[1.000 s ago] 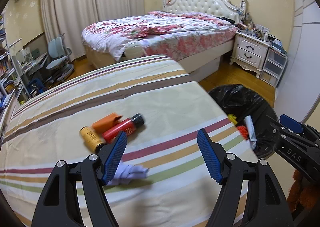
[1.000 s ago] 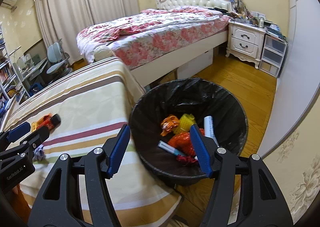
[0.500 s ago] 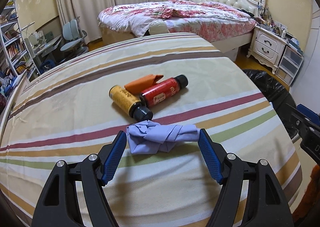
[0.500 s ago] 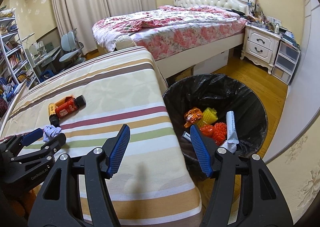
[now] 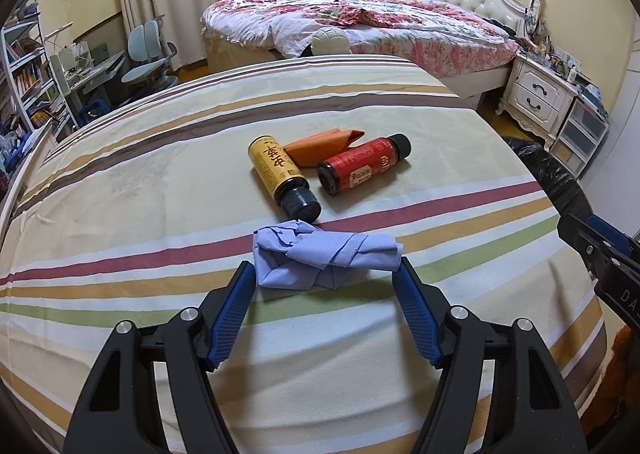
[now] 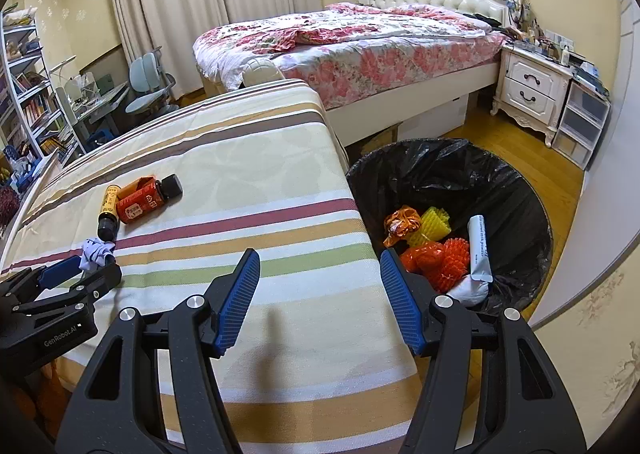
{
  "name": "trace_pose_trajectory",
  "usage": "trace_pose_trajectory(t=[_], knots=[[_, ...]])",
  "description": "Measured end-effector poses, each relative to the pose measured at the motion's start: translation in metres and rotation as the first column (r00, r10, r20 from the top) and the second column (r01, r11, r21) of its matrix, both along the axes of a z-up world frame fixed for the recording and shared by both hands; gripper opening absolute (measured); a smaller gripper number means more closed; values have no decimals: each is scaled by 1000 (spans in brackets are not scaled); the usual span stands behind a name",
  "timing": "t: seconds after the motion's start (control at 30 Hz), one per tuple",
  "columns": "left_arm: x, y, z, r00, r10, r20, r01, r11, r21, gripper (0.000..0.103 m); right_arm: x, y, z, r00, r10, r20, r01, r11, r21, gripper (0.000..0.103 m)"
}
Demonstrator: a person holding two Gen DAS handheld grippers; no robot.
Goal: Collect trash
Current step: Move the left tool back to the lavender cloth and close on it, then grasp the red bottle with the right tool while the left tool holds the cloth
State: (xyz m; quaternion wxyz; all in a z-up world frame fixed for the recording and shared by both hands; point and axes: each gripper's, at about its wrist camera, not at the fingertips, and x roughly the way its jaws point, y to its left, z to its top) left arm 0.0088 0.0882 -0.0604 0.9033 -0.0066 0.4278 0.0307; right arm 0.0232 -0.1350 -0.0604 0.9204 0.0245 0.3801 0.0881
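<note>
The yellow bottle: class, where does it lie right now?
In the left wrist view, the yellow bottle lies on the striped sheet, left of the red bottle, behind the blue paper.

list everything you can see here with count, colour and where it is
crumpled paper: 1, lilac-blue, on the striped cloth between the left gripper's fingertips
bottles: 2, one yellow, one red, both black-capped, lying behind the paper
folded wrapper: 1, orange, behind the bottles
striped cloth: 1, cream with coloured stripes, covering the near surface
trash bin: 1, black-lined, on the floor right of the cloth, holding orange, yellow and white trash
bed: 1, floral cover, white headboard, far side
nightstand: 1, white, right of the bed
left gripper: black with blue pads, open, closing around the paper
right gripper: same colours, open, empty
</note>
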Motion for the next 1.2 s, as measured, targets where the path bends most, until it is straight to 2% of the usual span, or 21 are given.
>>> trace_pose_trajectory(t=[0.43,0.8,1.2], knots=[[4,0,0,1000,-20,-10,20,1000,-20,69,-2,9,0,1000,20,-1,-20,1000,-11,61],[-15,11,9,999,-23,31,24,999,-26,68,-2,20,0,999,41,-6,-41,999,-19,61],[-22,61,12,995,85,57,-86,996,10,68,3,61,5,991,135,-8,-135,990,-39,61]])
